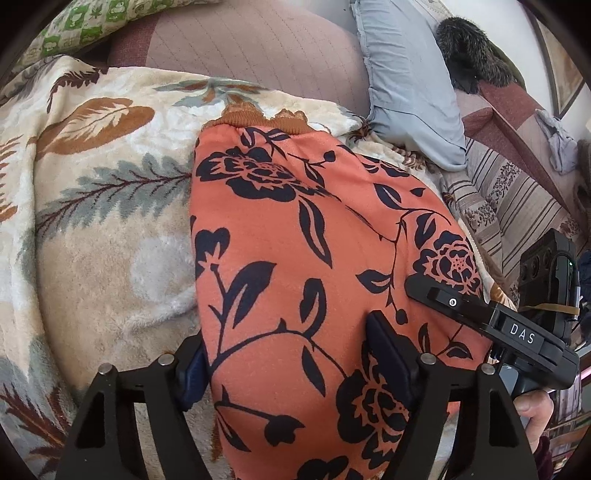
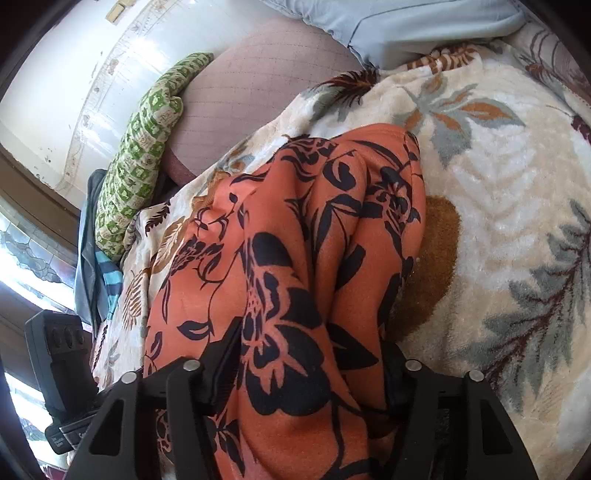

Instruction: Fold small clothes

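An orange garment with a black flower print (image 1: 295,236) lies on a cream leaf-patterned blanket (image 1: 96,184). Its brown ribbed band (image 1: 258,120) is at the far end. My left gripper (image 1: 291,354) stands with its jaws wide apart, the near part of the garment between the fingers. The right gripper (image 1: 480,314) shows in the left wrist view at the garment's right edge. In the right wrist view the garment (image 2: 280,258) is bunched in folds, and my right gripper (image 2: 310,365) has cloth between its spread fingers. Whether either gripper pinches the cloth I cannot tell.
A mauve quilted cushion (image 1: 258,48), a green patterned pillow (image 1: 96,22) and a pale blue pillow (image 1: 410,85) lie at the far side. A striped cover (image 1: 517,192) and dark fur item (image 1: 469,51) are to the right. A window (image 2: 29,266) is left.
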A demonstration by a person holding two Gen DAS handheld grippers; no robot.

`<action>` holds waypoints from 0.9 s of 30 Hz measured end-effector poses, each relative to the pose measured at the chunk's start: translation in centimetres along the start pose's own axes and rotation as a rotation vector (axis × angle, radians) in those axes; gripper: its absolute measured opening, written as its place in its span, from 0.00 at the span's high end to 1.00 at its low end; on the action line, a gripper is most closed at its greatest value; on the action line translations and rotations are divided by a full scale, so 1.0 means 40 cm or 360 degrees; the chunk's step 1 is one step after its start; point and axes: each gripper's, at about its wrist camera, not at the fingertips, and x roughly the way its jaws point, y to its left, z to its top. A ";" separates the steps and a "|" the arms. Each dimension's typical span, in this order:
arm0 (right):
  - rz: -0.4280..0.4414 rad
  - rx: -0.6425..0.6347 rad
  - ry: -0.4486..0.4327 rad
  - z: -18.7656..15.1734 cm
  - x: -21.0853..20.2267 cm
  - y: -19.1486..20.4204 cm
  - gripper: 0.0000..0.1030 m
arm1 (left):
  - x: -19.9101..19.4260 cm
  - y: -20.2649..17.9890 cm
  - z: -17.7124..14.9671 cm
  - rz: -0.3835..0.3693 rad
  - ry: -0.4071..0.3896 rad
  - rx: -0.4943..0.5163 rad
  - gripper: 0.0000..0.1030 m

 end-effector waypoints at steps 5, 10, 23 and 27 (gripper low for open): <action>-0.0015 -0.0098 -0.0100 0.000 -0.032 0.054 0.50 | -0.038 -0.021 0.012 0.0045 -0.0084 0.0086 0.49; 0.0002 -0.0168 -0.0148 -0.005 -0.046 0.111 0.52 | -0.094 0.000 0.031 0.0065 -0.0150 0.0058 0.54; 0.0182 -0.0269 -0.0115 -0.075 -0.016 0.275 0.52 | -0.263 0.089 -0.025 0.0273 -0.0287 0.0031 0.54; 0.0196 -0.0283 -0.0053 -0.117 0.010 0.318 0.52 | -0.286 0.133 -0.056 0.0326 -0.0269 0.0012 0.54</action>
